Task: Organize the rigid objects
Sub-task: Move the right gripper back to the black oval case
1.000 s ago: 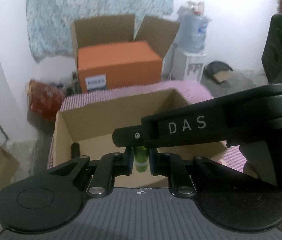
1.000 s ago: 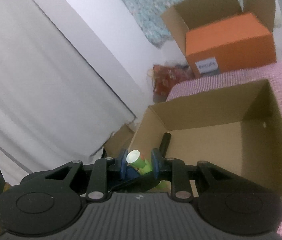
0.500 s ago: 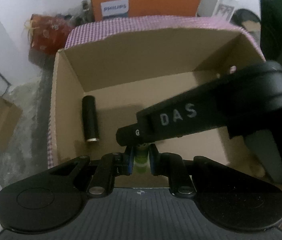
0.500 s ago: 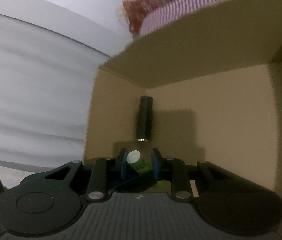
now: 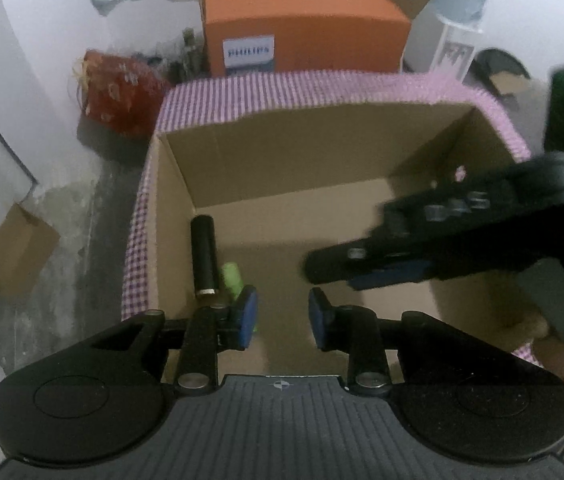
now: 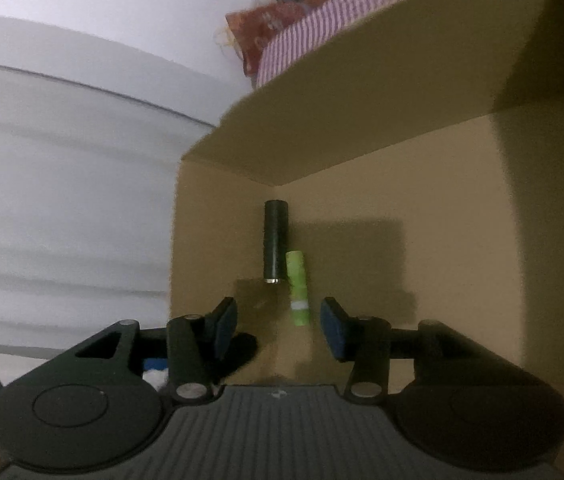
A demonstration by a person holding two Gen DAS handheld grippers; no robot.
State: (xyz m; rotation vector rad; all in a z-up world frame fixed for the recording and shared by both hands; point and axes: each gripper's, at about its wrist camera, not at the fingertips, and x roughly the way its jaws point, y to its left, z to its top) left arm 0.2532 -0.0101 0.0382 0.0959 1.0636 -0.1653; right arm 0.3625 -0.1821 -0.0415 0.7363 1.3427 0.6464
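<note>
Two handheld grippers are hanging over an open cardboard box (image 5: 210, 168) that is sitting on a pink checked cloth (image 5: 321, 84).

From the left wrist camera, the left gripper (image 5: 282, 314) is filling the bottom of the frame. Its blue-padded jaws have just been opening and are now standing apart with nothing between them. The right gripper (image 5: 365, 270) is reaching in from three o'clock, blurred, above the box floor.

From the right wrist camera, the right gripper (image 6: 278, 326) is pointing into the box. Its jaws have also just been opening and are standing apart, gripping nothing.

A green tube (image 6: 297, 288) is lying flat on the box floor, just beyond the right gripper's fingertips at twelve o'clock, free of both pads. A black cylinder (image 6: 275, 242) is lying beside it, at about eleven o'clock from the tube; whether the two are touching is hard to tell. Both are sitting near the box's left wall.

Beyond the box, at twelve o'clock in the left view, an orange carton (image 5: 301, 24) is standing, with a red bag (image 5: 118, 92) at ten o'clock.
</note>
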